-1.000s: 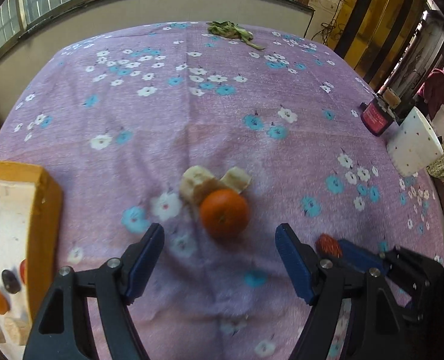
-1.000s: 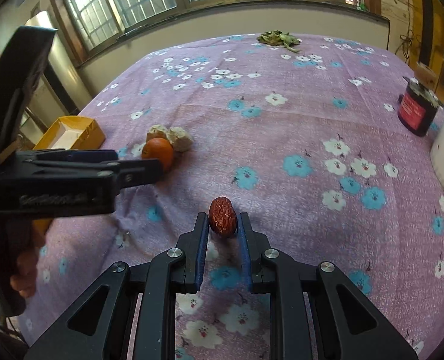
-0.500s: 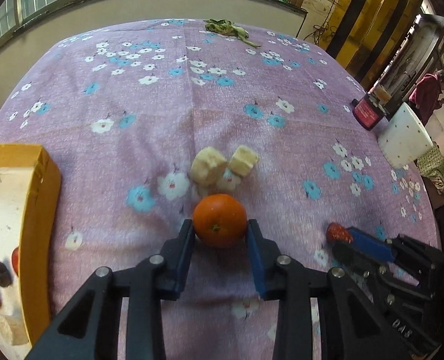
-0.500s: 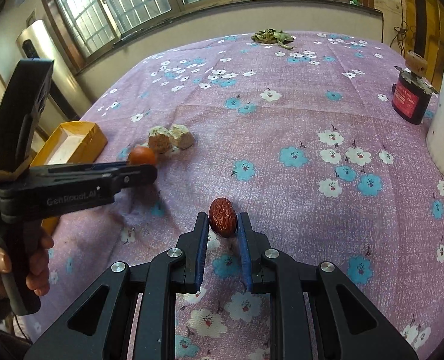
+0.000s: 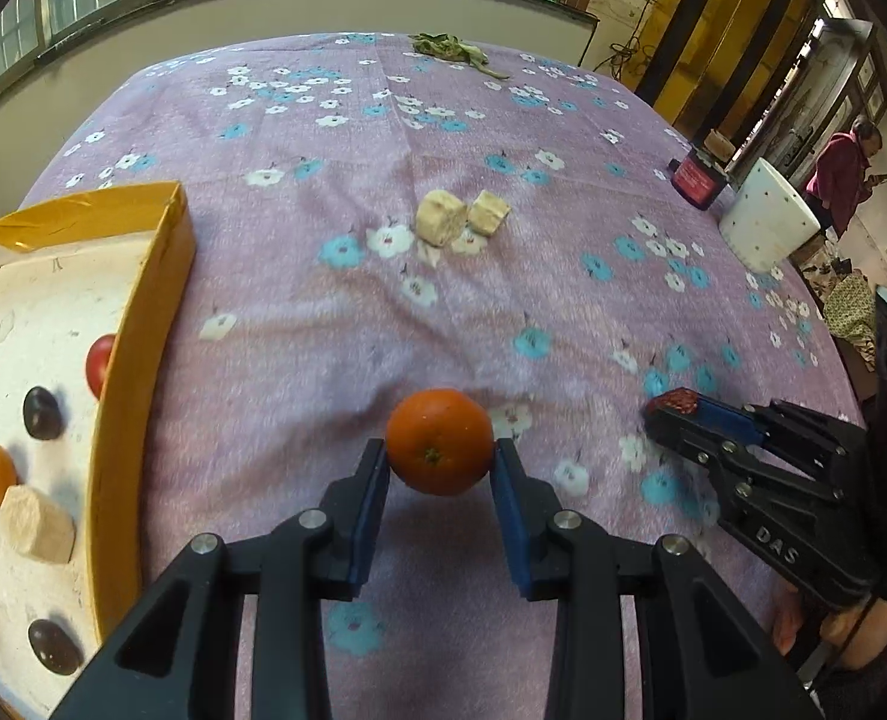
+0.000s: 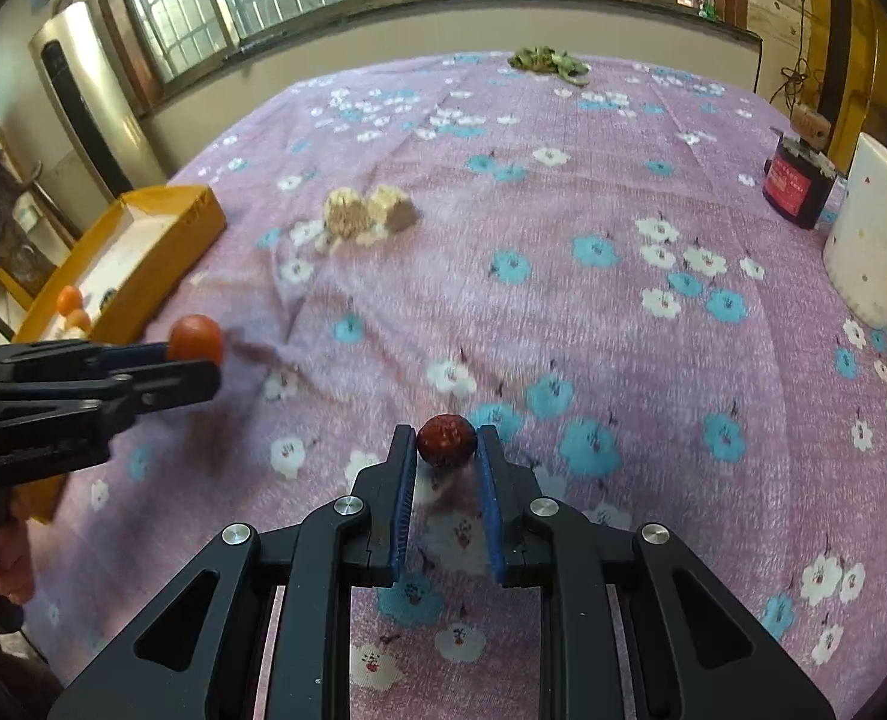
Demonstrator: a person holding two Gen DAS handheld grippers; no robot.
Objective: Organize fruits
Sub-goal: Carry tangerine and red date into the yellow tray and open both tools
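My left gripper (image 5: 440, 459) is shut on an orange (image 5: 439, 441), held above the purple flowered cloth; the right wrist view shows the same orange (image 6: 196, 338) at its tips. My right gripper (image 6: 445, 441) is shut on a red date (image 6: 446, 439), and the left wrist view shows that date (image 5: 674, 401) at the tips on the right. Two pale banana chunks (image 5: 460, 217) lie on the cloth further back. A yellow box (image 5: 137, 324) at the left holds several fruits, among them dark dates, a small orange and banana pieces.
A white cup (image 5: 764, 222) and a red jar (image 5: 697, 180) stand near the right table edge. Green leaves (image 5: 449, 51) lie at the far edge. A person (image 5: 845, 174) stands beyond the table at right. A hand (image 6: 8, 552) grips the left tool's handle.
The left jaws closed around the orange and lifted it off the cloth, carrying it back and leftward beside the yellow box. The right gripper kept the date and shifted slightly.
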